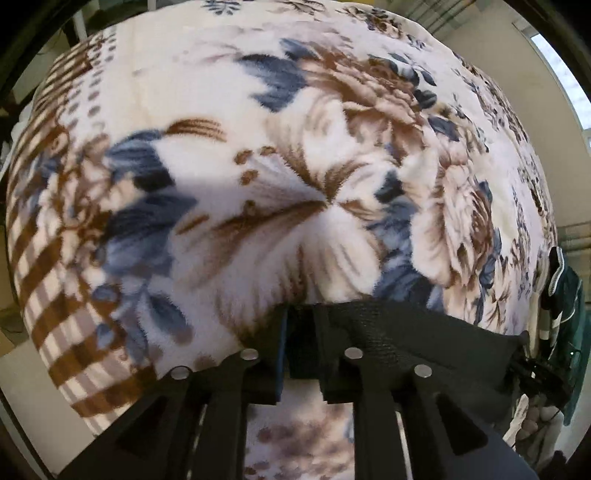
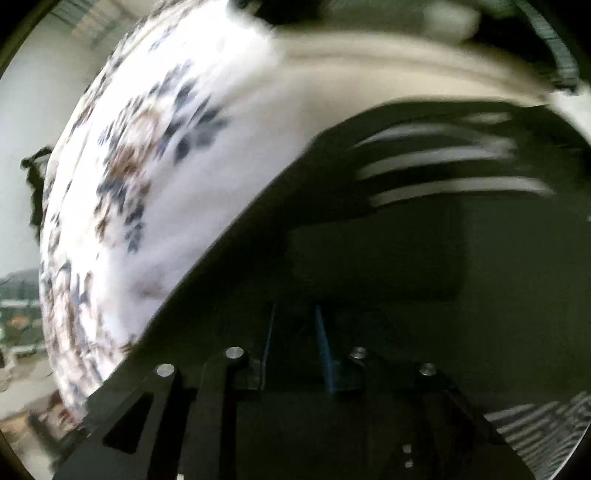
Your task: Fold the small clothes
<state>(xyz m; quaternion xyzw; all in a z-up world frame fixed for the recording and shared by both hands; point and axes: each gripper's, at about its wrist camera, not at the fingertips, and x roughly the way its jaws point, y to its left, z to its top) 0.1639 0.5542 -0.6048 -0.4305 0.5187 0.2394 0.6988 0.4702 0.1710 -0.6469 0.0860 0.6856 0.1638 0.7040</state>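
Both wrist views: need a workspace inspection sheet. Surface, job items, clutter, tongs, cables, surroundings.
Surface: floral blanket covers it; no bare top seen.
Job's things: dark garment with white stripes, over the blanket; right view is blurred.
Clutter: green cloth at the right edge of the left view.
Grippers: left tongs nearly closed, dark cloth at the tips; right tongs narrow, over the garment; grip unclear on both.
Cables: nothing seen.
Surroundings: pale wall, window.
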